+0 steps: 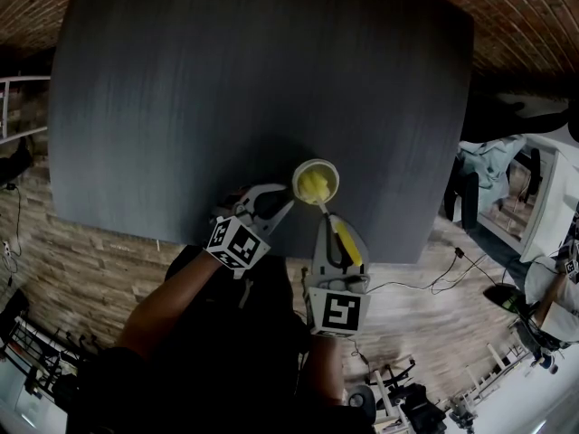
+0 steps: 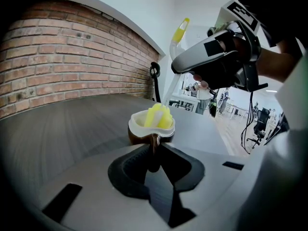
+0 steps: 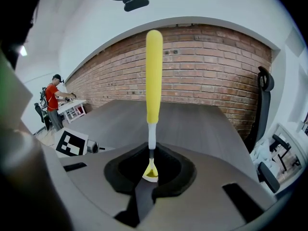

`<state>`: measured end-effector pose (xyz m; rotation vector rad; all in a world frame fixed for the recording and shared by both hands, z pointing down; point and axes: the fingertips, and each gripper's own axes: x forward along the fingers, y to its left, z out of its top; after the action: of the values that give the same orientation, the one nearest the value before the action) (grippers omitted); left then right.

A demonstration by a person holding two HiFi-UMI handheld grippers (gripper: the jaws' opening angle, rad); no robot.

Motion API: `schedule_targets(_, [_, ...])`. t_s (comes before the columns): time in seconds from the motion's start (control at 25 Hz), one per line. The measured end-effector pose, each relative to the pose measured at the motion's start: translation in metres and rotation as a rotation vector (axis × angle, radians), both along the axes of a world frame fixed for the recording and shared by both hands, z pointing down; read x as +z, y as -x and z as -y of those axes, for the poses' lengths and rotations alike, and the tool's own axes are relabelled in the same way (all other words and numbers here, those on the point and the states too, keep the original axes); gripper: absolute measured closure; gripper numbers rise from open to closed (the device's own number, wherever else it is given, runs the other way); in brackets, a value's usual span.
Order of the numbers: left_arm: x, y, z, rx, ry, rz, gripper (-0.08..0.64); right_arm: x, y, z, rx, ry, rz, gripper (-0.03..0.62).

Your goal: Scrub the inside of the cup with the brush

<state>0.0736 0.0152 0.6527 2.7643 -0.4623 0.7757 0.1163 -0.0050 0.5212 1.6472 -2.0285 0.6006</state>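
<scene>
Both arms point(image 1: 172, 306) come up from the bottom of the head view, one tool each, sitting close together near the table's front edge. Left tool point(image 1: 284, 209) has its jaws pinched narrow on the cup's handle. You can see the brown loop squeezed right between the pads in the left gripper view, so it's got the cup. Right tool point(image 1: 329, 226) is just beside it, jaws closed down on the thin white neck of the brush point(image 1: 348, 247), with the yellow grip sticking up and back toward the person over the tool's body. Cup point(image 1: 296, 175) is upright just ahead of both tools, brown outside with a cream rim, over the near part of the table and a bit right of the middle. Its base is hidden behind the left tool, so I can't tell if it's actually resting on the surface or held just off it. The brush's yellow head is down inside the cup, poking a little above the rim, and from the right gripper view you can spot it through the gap under the jaws. Past the cup the dark grey table point(image 1: 226, 89) stretches away bare. Wood floor point(image 1: 90, 269) shows around the table's edges. Further back there's a brick wall point(image 2: 57, 66), a dark chair point(image 3: 262, 88) off by the table's far right corner, and a person point(image 3: 50, 105) in a red top standing way off at another table.
</scene>
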Motion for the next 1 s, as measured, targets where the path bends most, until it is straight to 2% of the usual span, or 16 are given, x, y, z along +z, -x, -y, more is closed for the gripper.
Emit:
schedule_targets(0.12, [0.001,0.002,-0.001,-0.006,0.004,-0.003,0.476,0.001,-0.008,-0.005,-0.006,0.008,-0.073,0.545])
schedule_targets(0.44, [0.002,0.002,0.000,-0.020,0.004,0.001,0.476,-0.002,-0.008,-0.003,-0.028,-0.028,-0.108,0.545])
schedule_targets(1.0, [-0.009,0.011,-0.017,-0.035,0.045,0.019,0.463,-0.030,-0.010,-0.013,0.000,-0.084,-0.002,0.545])
